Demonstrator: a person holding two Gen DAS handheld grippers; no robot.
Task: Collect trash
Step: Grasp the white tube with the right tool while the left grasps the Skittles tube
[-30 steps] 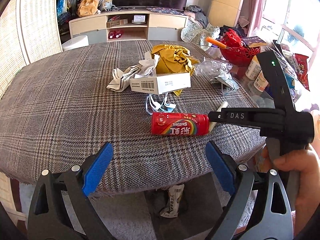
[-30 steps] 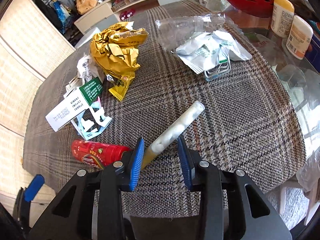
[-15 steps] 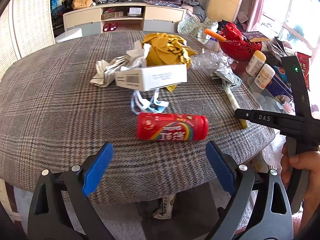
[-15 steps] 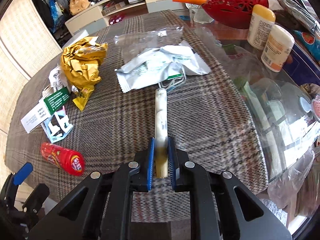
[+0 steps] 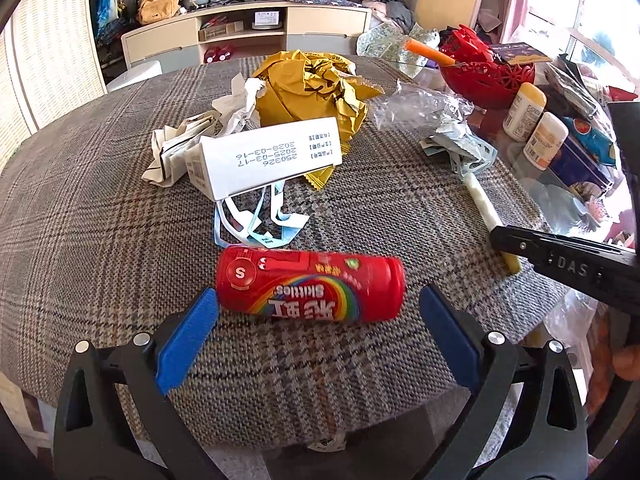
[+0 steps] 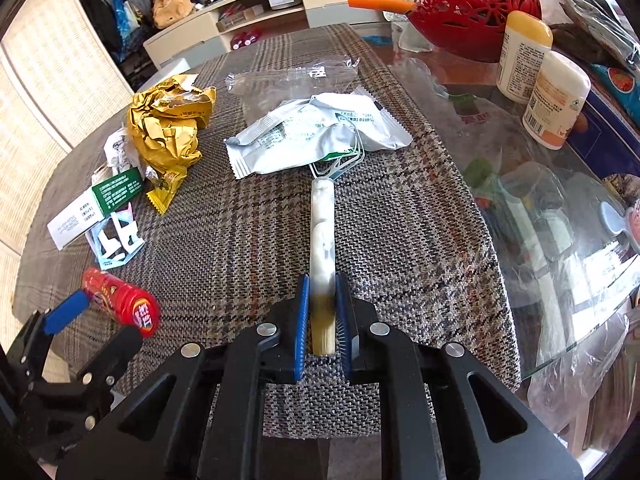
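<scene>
A red Skittles tube (image 5: 310,288) lies on its side near the front edge of the plaid-covered table (image 5: 100,208). My left gripper (image 5: 316,320) is still opening, and its blue pads stand one off each end of the tube without touching it. My right gripper (image 6: 322,316) is shut on the yellowish near end of a thin white tube wrapper (image 6: 322,232) that stretches away over the cloth. The left gripper (image 6: 92,320) and the Skittles tube (image 6: 120,302) also show low on the left of the right wrist view.
Further back lie a white carton (image 5: 268,156), crumpled yellow foil (image 5: 316,88), paper scraps (image 5: 256,220) and a silver pouch (image 6: 316,132). A red basket (image 6: 472,8) and two white bottles (image 6: 556,100) stand on the glass at right. A hand (image 5: 624,364) holds the right gripper.
The left gripper has come forward and down, so the Skittles tube now lies between its pads. The right gripper shut on the white tube wrapper, which swung to point straight away.
</scene>
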